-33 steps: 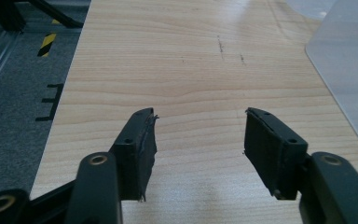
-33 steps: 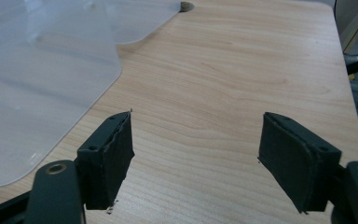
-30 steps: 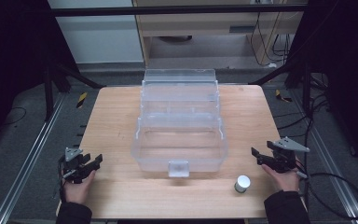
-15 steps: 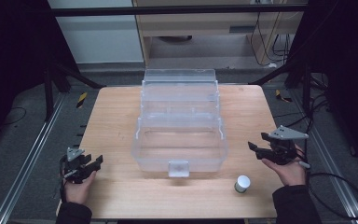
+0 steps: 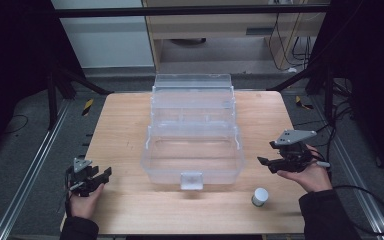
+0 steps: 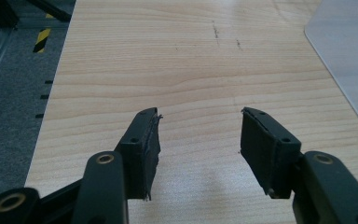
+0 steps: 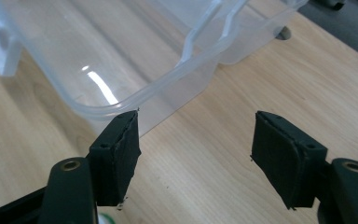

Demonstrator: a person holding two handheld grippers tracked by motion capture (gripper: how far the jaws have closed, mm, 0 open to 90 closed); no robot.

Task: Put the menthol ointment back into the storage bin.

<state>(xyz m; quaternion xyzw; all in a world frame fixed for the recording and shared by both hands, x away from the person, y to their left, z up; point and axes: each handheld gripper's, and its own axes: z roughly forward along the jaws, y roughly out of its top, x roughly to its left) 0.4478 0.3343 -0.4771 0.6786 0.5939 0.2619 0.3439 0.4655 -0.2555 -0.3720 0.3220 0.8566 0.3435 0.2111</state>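
Hovering right gripper (image 5: 266, 164) at right of frame, jaws apart, just been opening, empty | clear bin (image 5: 192, 145) centre | white cap (image 5: 260, 196) lower right in high view | left gripper (image 6: 198, 133) gaping, empty, over bare table (image 6: 191, 60)

Table (image 5: 130, 125) bears box (image 5: 192, 150), cap (image 5: 260, 196)

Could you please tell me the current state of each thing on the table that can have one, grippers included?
Clear plastic storage box: lid open, tipped back; nothing visible inside.
Small white round container: upright on the wooden table, in front of the box, untouched.
Left gripper: open, nothing between the jaws.
Right gripper: open, jaws just opening, nothing between them, beside the box rim.
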